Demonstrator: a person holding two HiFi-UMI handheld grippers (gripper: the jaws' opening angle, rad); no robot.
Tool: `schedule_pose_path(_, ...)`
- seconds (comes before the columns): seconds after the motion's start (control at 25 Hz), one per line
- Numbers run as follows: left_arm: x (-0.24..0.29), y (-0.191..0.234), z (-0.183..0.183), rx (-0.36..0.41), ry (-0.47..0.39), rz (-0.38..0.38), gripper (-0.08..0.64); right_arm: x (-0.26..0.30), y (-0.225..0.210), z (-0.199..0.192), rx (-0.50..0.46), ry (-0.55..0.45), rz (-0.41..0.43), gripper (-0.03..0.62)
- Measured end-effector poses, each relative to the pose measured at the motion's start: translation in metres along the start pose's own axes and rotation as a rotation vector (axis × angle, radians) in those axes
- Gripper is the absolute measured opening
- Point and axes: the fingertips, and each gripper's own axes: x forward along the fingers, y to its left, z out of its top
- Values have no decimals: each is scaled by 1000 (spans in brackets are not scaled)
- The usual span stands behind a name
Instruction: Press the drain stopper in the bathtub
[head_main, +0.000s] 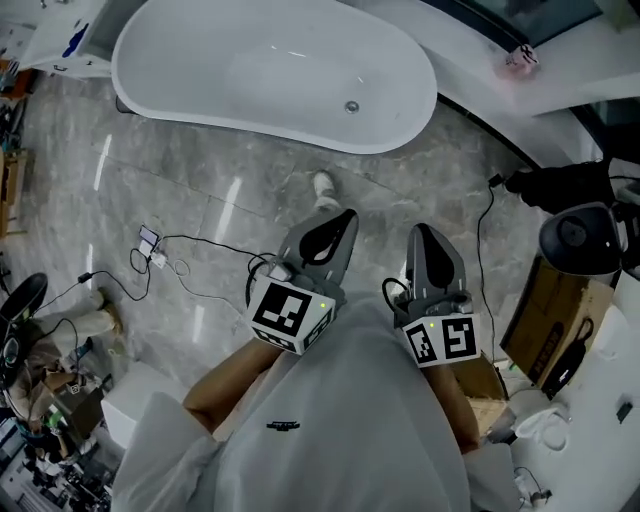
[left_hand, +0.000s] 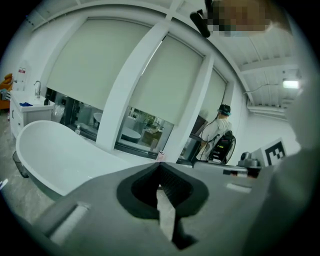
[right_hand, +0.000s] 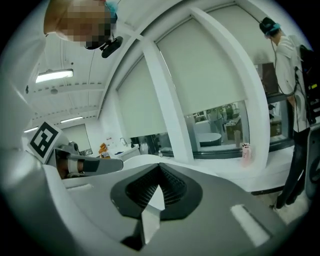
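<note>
A white oval bathtub (head_main: 270, 75) stands on the grey marble floor at the top of the head view. Its round metal drain stopper (head_main: 351, 106) sits in the tub floor toward the right end. My left gripper (head_main: 345, 216) and right gripper (head_main: 421, 233) are held close to the person's body, well short of the tub and pointing toward it. Both are shut with nothing between the jaws. In the left gripper view the left gripper (left_hand: 160, 166) has its tips meeting, and the tub (left_hand: 55, 155) lies at the left. The right gripper (right_hand: 160, 168) likewise shows closed tips.
Cables and a power strip (head_main: 150, 240) trail over the floor at the left. A shoe (head_main: 323, 185) shows just before the tub. A black round appliance (head_main: 580, 240) and a cardboard box (head_main: 545, 310) stand at the right. A person (left_hand: 217, 132) in white stands by the windows.
</note>
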Motion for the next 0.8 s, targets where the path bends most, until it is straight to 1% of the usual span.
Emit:
schedule_pose_path(0.12, 42, 23, 33, 2, -1, -32, 5, 51, -19, 32, -37, 12, 15, -2)
schedule_pose_path(0.2, 67, 41, 47, -1, 14, -43, 5, 83, -26, 49, -62, 17, 31, -2)
schedule_pose_path(0.28, 86, 57, 58, 0, 24, -42, 5, 110, -33, 62, -83, 26, 46, -2)
schedule_pose_path(0.4, 108, 75, 77, 1, 11, -29, 5, 144, -41, 75, -100, 46, 73, -2)
schedule_pose_path(0.52, 123, 92, 90, -25, -4, 0, 5, 176, -46, 80, -110, 78, 114, -2)
schedule_pose_path(0.6, 133, 100, 95, -49, -11, 29, 5, 198, -51, 81, -119, 106, 155, -2)
schedule_pose_path(0.8, 173, 127, 104, -117, -28, 167, 5, 254, -77, 78, -155, 193, 287, -3)
